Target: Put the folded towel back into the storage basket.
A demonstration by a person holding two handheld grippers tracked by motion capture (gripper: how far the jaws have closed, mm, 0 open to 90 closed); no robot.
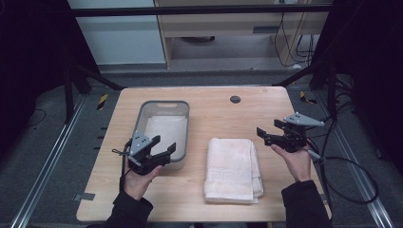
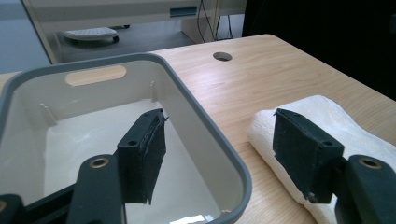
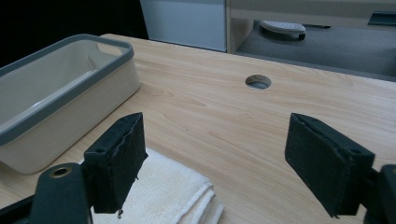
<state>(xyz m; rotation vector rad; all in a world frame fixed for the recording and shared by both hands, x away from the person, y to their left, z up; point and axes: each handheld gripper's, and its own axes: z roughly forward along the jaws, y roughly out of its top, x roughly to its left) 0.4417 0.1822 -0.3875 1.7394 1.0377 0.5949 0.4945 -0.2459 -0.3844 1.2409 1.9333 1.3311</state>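
- Towel (image 1: 233,168), folded, white, lies flat on the table (image 1: 214,111) near its front edge, right of centre, between the two hands and touched by neither.
- Left gripper (image 1: 161,148) hovers at the near end of the bin (image 1: 164,105); jaws spread, nothing between them. In the left gripper view one jaw hangs over the bin's inside, the other over the towel's (image 2: 336,121) near corner, both clear of contact as far as I can tell.
- Right gripper (image 1: 263,135) hangs above the table just right of the towel, jaws spread wide and bare. Right gripper view: towel edge (image 3: 173,196) below the left jaw, bare wood under the right one.
- Bin: grey-rimmed, pale walls, handle slot at far end. Something flat and pale lines the floor; whether this is a cloth or the plain base, cannot tell. Otherwise empty.
- Progress, my reading: the towel is folded and squared, so folding looks done. If the towel is meant for the bin, that step is not yet done; it sits wholly outside, just right of the bin.
- Left to do, likely: grip towel, lift, lower into bin.
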